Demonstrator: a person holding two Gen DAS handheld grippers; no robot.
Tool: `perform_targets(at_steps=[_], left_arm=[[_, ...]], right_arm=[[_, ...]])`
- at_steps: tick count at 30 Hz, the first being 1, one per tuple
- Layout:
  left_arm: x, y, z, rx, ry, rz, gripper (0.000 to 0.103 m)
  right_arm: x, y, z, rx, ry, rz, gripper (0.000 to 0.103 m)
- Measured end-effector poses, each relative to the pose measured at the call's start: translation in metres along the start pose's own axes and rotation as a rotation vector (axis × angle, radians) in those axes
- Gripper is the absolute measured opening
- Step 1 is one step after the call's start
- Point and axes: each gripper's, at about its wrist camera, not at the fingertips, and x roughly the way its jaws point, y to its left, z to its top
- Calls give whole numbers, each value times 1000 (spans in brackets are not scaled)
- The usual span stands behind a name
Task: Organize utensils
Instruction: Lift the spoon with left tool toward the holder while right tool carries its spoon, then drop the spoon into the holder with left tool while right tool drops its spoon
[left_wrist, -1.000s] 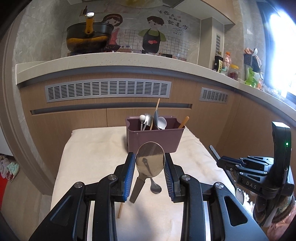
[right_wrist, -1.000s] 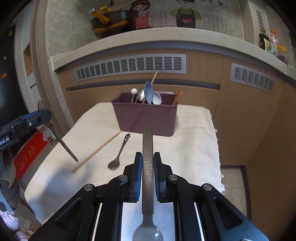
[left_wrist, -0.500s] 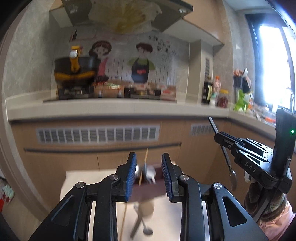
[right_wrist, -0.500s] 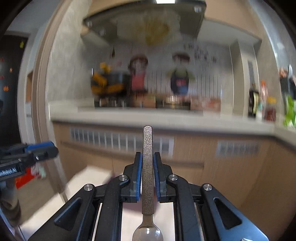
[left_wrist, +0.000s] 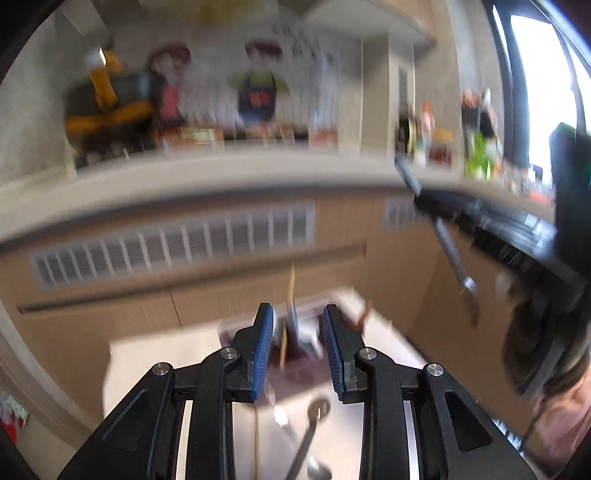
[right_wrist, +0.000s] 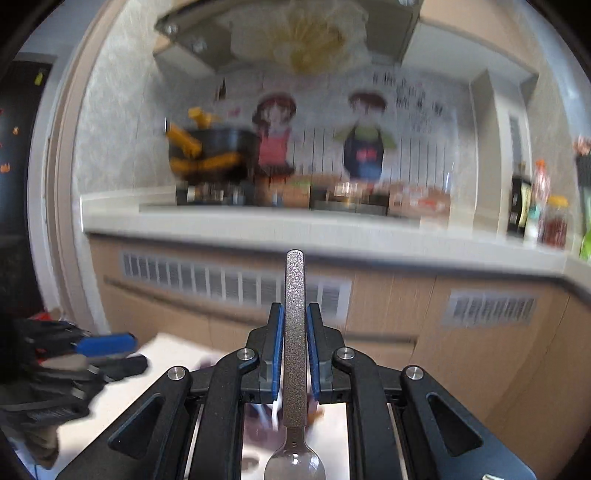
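Observation:
My left gripper is open and empty above the cloth-covered table. Beyond its fingers the purple utensil box with several spoons and sticks shows blurred. Two spoons and a wooden chopstick lie on the cloth below it. My right gripper is shut on a dark-handled spoon, handle pointing forward, bowl near the camera. It also shows at the right of the left wrist view, raised high. The left gripper shows at the lower left of the right wrist view.
A curved kitchen counter with a black and orange pot, bottles and jars stands behind the table. Wooden cabinet fronts with vents lie below it. A bright window is at the right.
The left gripper has let go of its large spoon, which now lies on the cloth. Both views tilted up from the table, and the left one has since dipped back towards it. The right gripper keeps its spoon.

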Motion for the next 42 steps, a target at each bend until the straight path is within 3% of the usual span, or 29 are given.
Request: perform_targets(at_steps=[7,9,14,21,29,33,38,42], left_arm=[[86,-39,-76,170,336,-154,34],[110,-45,-89,210,414,-166,34],[158,-42,-98,180,545,-159,34],[196,-46,-102,158,642,-97,33],[176,-44,-110,106,600,-70,31],[131,-34,-103,34,444,-42,31],[44,-30,-106,-83,160,32,31],[4,-25,-105,-150,67,33,31]], right_arm=[[2,-23,-62,66,146,37,12],[3,-30,-73,84,179,43,12],[0,-44,-99,111,227,38,12],[-1,-52,-116,137,267,49,12],[-4,-51,-118,156,278,54,12],[-11,-44,-116,163,268,58,12],[-16,-29,-117,162,264,64,12],[-18,-17,-117,165,264,66,12]])
